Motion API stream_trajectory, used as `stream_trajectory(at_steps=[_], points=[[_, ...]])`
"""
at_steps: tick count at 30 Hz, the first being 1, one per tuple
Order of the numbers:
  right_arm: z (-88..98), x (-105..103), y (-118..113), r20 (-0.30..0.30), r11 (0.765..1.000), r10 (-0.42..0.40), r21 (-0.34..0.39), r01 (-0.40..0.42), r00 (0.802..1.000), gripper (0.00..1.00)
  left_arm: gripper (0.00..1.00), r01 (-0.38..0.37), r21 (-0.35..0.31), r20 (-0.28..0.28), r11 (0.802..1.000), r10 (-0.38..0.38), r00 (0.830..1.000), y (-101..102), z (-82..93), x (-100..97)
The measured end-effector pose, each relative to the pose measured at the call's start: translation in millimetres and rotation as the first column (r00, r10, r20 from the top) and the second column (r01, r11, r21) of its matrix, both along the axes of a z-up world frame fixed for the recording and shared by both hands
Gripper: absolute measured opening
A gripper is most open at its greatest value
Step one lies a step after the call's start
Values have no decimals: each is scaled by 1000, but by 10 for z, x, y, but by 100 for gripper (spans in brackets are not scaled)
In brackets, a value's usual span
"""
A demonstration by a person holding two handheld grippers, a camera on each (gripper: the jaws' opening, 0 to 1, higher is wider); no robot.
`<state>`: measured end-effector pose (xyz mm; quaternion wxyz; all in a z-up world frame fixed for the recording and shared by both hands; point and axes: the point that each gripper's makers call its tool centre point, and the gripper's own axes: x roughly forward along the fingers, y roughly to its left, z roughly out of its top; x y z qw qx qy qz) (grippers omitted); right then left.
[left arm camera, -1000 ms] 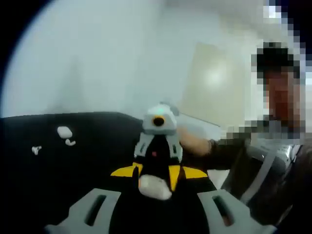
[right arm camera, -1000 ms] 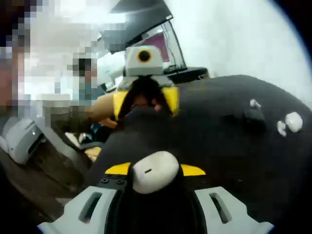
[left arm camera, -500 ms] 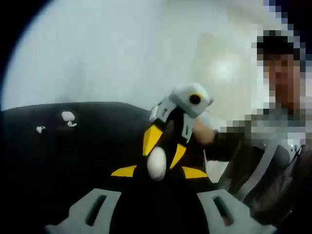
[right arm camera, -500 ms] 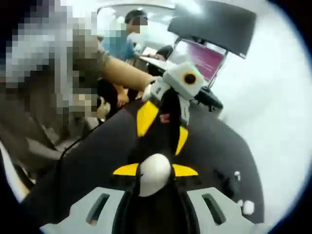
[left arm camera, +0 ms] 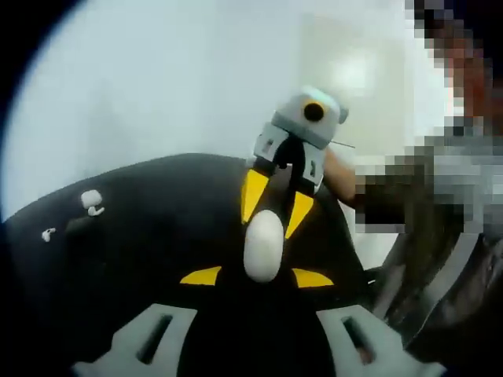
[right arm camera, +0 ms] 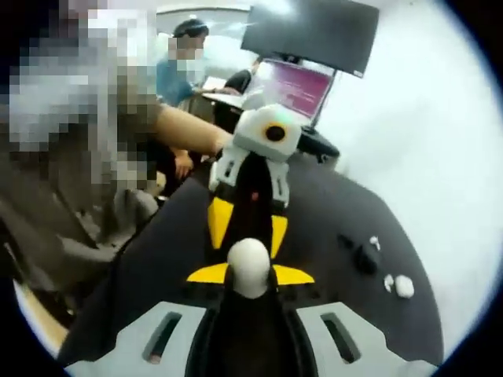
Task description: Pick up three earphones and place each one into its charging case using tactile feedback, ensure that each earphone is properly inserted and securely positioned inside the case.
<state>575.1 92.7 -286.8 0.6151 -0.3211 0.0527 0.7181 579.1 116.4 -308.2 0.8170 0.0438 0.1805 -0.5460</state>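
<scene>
A white oval charging case [right arm camera: 250, 267] sits between the yellow tips of my right gripper [right arm camera: 250, 274], which is shut on it. In the left gripper view the same case [left arm camera: 263, 245] hangs at the end of the right gripper's yellow fingers [left arm camera: 253, 195], which reach in from above. My left gripper [left arm camera: 257, 277] faces it, its jaws wide apart, and the case's near end sits just past its tips. On the black table lie another white case [left arm camera: 92, 199] [right arm camera: 404, 287] and two loose earphones [left arm camera: 49, 233] [left arm camera: 96, 211].
The black table [left arm camera: 157, 236] ends at a pale wall. A small dark object [right arm camera: 363, 258] lies by an earphone [right arm camera: 375, 243]. A person's forearm [right arm camera: 185, 126] reaches in from the left. A monitor [right arm camera: 314, 31] and a seated person are beyond the table.
The case has turned from lying across the jaws to standing along them. My right gripper's tips have drawn closer together on it. Both cameras have tilted.
</scene>
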Motion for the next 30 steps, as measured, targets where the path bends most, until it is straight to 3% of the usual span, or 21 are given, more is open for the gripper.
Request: stream_trajectory(at_steps=[4, 6, 11, 18, 22, 24, 26, 28, 30], points=[[-148, 53, -126, 32, 998, -39, -41, 40, 999, 21, 30, -5, 15, 16, 1000, 5, 1000, -1, -23, 19], [-223, 63, -168, 117, 998, -28, -58, 35, 993, 21, 30, -12, 15, 20, 1000, 12, 1000, 24, -32, 8], [-208, -61, -136, 187, 999, -33, -31, 40, 982, 21, 29, -28, 18, 21, 999, 27, 999, 55, -51, 13], [-222, -107, -149, 194, 998, -51, -18, 56, 980, 21, 29, 0, -2, 3, 1000, 0, 1000, 13, -35, -61], [-203, -120, -131, 251, 998, -60, -10, 65, 966, 21, 28, -24, -10, 42, 1000, 24, 999, -41, 0, -34], [-196, -81, -132, 298, 995, -93, -15, 103, 950, 20, 25, -24, -7, 43, 1000, 24, 999, -77, -10, -24], [-196, -45, -147, 384, 992, -105, -27, 125, 917, 20, 21, -27, 14, 36, 1000, 26, 999, -79, -41, -6], [-188, -19, -165, 421, 986, -143, -20, 167, 896, 20, 21, -45, 24, 39, 999, 44, 998, -51, -45, 22], [-179, 22, -196, 480, 977, -178, -15, 211, 859, 20, 21, -84, 18, 35, 996, 84, 996, -6, -25, 78]])
